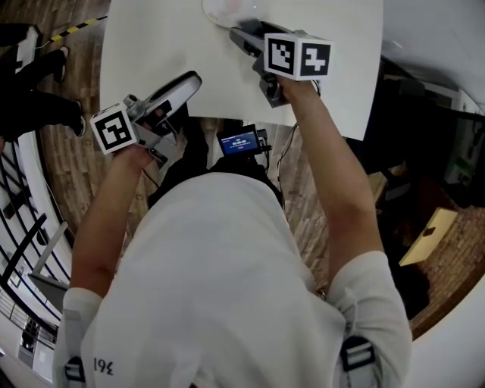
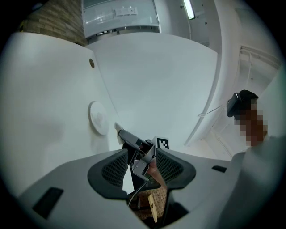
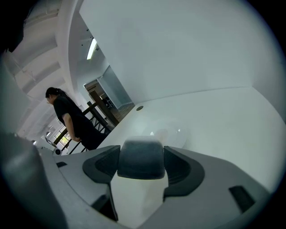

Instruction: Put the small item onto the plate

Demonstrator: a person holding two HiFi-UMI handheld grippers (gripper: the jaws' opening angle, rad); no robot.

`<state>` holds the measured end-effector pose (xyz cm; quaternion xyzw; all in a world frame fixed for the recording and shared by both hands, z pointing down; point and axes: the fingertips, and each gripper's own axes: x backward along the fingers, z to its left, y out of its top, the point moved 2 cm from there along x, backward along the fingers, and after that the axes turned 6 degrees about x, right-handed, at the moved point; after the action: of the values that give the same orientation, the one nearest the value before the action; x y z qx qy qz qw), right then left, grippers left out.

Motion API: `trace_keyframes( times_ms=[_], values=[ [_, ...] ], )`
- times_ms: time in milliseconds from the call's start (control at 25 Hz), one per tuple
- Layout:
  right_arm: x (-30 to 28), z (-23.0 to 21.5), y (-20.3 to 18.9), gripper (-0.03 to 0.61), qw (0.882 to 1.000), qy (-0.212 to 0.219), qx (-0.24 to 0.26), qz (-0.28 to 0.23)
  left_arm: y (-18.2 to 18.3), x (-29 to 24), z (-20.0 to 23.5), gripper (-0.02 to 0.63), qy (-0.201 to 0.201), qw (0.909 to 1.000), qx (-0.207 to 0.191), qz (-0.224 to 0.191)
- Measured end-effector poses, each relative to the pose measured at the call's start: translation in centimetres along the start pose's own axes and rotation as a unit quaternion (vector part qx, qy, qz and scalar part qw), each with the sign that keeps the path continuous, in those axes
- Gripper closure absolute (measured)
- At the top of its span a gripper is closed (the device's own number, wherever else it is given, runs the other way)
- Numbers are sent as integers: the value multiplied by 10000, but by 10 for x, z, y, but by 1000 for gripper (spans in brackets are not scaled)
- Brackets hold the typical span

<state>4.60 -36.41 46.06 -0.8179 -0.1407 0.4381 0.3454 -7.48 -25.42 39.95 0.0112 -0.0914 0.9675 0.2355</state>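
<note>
A small item (image 3: 140, 160), dark grey on top and white below, is pinched between the jaws of my right gripper (image 3: 140, 156). That gripper (image 1: 236, 32) reaches over the far part of the white table (image 1: 151, 38), close to the pale round plate (image 1: 220, 9). In the right gripper view the plate (image 3: 167, 131) lies just beyond the item. My left gripper (image 1: 189, 82) hovers over the table's near left part, tilted. Its jaws (image 2: 142, 163) stand apart with nothing between them. Through the gap I see the right gripper (image 2: 134, 142) and the plate (image 2: 97, 117) past it.
The table has a small round hole (image 2: 91, 63) near its far side. Its near edge (image 1: 227, 120) runs just in front of the person's body, where a small screen (image 1: 239, 142) hangs. A person in black (image 3: 71, 120) stands by a railing beyond the table.
</note>
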Motion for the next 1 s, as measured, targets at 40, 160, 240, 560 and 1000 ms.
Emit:
trace_keyframes(
  times_ms=[40,160,240,560,1000],
  values=[
    [-5,0,0,270,10000,9,37,50,0,1,3,414,39,10000,20,-14],
    [-18,0,0,270,9997,-19,151,184,-1,1,10,414,127,9999,76,-38],
    [-28,-10,-1,270,9993,-84,206,290,1,-5,17,414,202,9997,121,-16],
    [-70,-63,2,270,9788,-960,1525,976,8,-19,42,414,536,9980,330,-45],
    [-99,-67,14,270,9677,-1156,1959,1086,8,-17,51,414,622,9975,323,-130]
  ],
)
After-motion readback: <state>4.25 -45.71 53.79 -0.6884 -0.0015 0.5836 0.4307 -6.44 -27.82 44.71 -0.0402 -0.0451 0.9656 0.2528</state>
